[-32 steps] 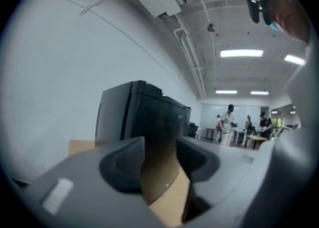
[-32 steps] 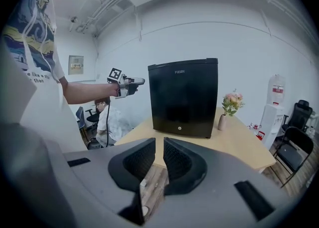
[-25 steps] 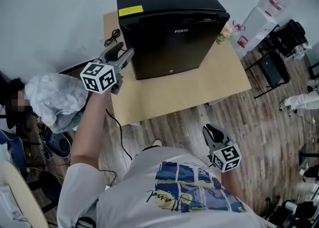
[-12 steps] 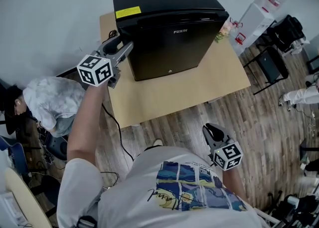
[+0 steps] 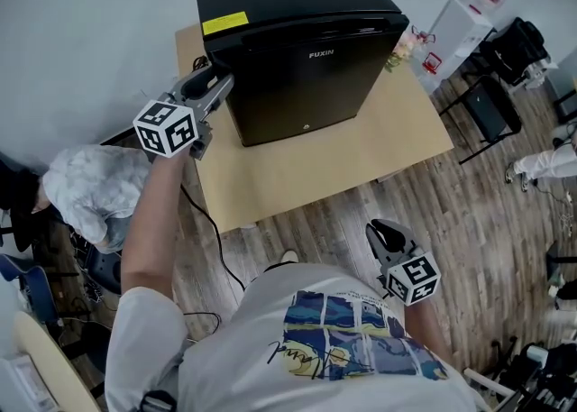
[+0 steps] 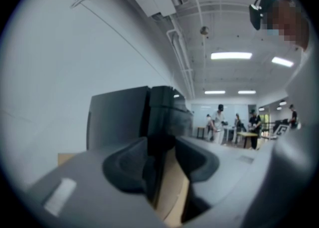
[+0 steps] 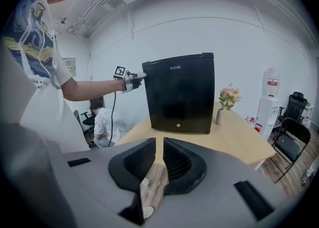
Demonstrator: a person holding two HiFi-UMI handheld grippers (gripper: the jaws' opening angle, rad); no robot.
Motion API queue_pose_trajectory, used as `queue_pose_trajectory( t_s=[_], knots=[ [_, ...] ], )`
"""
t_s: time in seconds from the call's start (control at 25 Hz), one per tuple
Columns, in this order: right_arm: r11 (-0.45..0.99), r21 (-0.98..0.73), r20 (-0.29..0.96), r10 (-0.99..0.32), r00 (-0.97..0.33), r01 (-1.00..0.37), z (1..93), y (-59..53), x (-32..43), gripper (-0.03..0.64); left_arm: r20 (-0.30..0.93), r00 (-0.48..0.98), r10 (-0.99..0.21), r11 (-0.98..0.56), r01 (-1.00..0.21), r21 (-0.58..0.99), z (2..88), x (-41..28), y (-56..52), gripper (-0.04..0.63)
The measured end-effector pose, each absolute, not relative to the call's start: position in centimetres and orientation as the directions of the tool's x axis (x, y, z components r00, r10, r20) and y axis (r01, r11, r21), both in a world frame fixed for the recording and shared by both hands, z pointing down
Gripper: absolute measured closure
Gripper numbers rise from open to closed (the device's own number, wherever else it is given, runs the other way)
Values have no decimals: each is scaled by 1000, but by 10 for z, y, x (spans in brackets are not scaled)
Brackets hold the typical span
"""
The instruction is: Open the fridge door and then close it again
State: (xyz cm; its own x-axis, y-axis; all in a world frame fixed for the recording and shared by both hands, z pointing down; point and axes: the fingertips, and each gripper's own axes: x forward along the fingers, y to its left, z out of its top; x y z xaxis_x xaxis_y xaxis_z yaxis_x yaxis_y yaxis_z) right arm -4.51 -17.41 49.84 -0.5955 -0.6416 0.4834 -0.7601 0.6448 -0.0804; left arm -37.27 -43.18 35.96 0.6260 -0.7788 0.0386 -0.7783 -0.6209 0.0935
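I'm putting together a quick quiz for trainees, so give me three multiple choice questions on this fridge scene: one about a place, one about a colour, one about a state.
1. Where does the flower vase stand? A) on the floor B) on the table beside the fridge C) on top of the fridge
2. What colour is the label on the fridge's top? A) red B) yellow C) green
3. The fridge door is: A) closed B) wide open C) taken off
Answers: 1 B, the vase stands on the table by the fridge's side; 2 B, the label is plainly yellow; 3 A, the door sits flush with the cabinet.
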Motion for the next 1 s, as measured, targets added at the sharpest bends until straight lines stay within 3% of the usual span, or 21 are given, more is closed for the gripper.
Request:
queue_pose_trajectory(
  t_s=[1.0],
  knots=[
    [593,-108,473,-676,-566,-798,500,-140,1,571,47,551,-833,-545,-832,103,358,-374,-430,414]
  ],
)
